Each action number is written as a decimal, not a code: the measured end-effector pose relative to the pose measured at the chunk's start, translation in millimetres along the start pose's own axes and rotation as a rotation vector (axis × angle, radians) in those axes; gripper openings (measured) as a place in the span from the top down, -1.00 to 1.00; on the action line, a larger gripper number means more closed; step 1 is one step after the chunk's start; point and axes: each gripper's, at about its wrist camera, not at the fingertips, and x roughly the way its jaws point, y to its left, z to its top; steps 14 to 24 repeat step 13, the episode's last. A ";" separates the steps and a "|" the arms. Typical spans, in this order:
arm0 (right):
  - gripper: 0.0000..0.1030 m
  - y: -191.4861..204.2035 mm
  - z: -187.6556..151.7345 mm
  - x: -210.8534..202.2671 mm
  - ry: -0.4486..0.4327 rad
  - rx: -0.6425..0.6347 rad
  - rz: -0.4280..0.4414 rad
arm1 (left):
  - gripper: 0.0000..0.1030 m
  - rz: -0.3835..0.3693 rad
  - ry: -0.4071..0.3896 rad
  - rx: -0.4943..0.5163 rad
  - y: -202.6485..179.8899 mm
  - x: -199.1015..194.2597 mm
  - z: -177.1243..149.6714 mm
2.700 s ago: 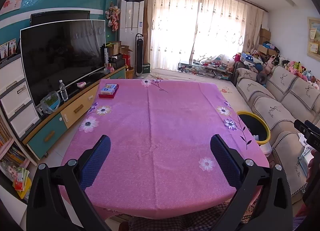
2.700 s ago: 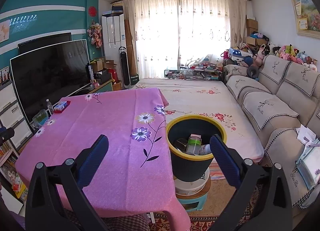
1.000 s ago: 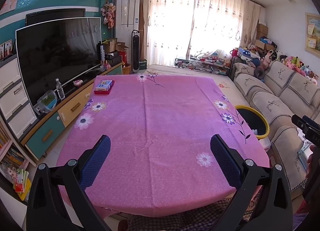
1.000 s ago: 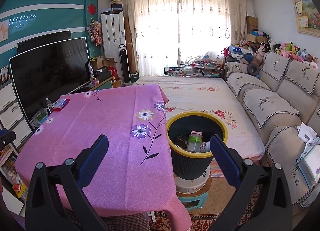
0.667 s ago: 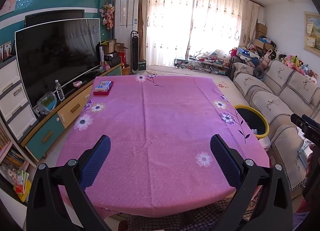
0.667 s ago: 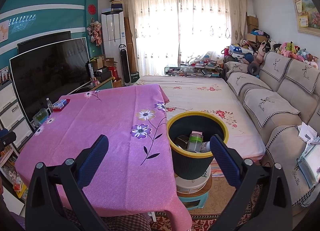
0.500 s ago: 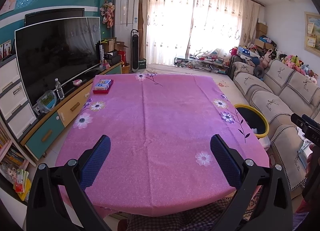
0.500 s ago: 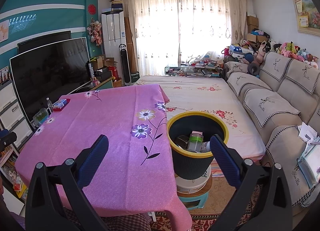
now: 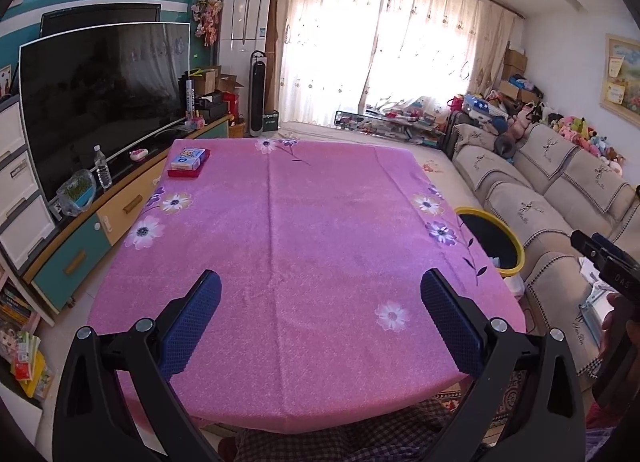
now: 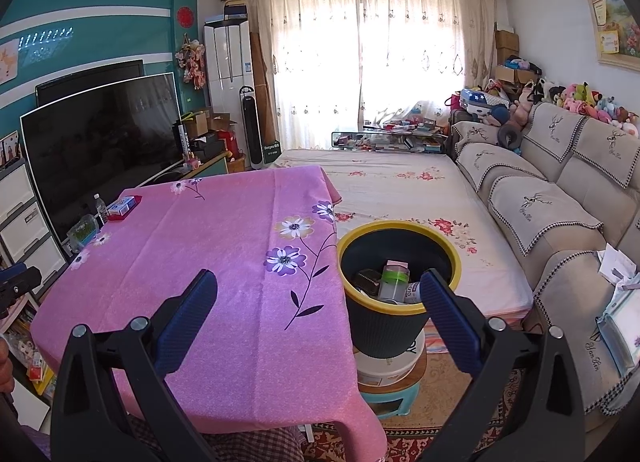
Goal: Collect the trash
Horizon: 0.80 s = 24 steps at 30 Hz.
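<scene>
A dark bin with a yellow rim (image 10: 400, 258) stands on a stool at the table's right side, with several bottles and scraps (image 10: 394, 282) inside. The same bin (image 9: 490, 240) shows past the table's right edge in the left wrist view. My left gripper (image 9: 320, 316) hangs open over the near part of the pink flowered tablecloth (image 9: 300, 242), nothing between its blue pads. My right gripper (image 10: 318, 314) is open too, above the table's right corner and pointing toward the bin. A blue box on a red tray (image 9: 189, 159) lies at the table's far left corner.
A TV (image 9: 104, 93) on a teal cabinet (image 9: 80, 246) runs along the left. A beige sofa (image 10: 560, 213) lines the right wall. A floral mat (image 10: 400, 189) covers the floor beyond the bin. A person's hand (image 9: 618, 326) holds the other gripper at the right edge.
Both grippers stay open and empty. The left view has drawn back and up a little from the table; the right view has barely shifted.
</scene>
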 end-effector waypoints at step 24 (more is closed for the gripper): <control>-0.87 28.1 15.7 67.1 0.063 -0.067 0.034 | -0.91 0.109 0.034 0.055 27.7 76.7 33.3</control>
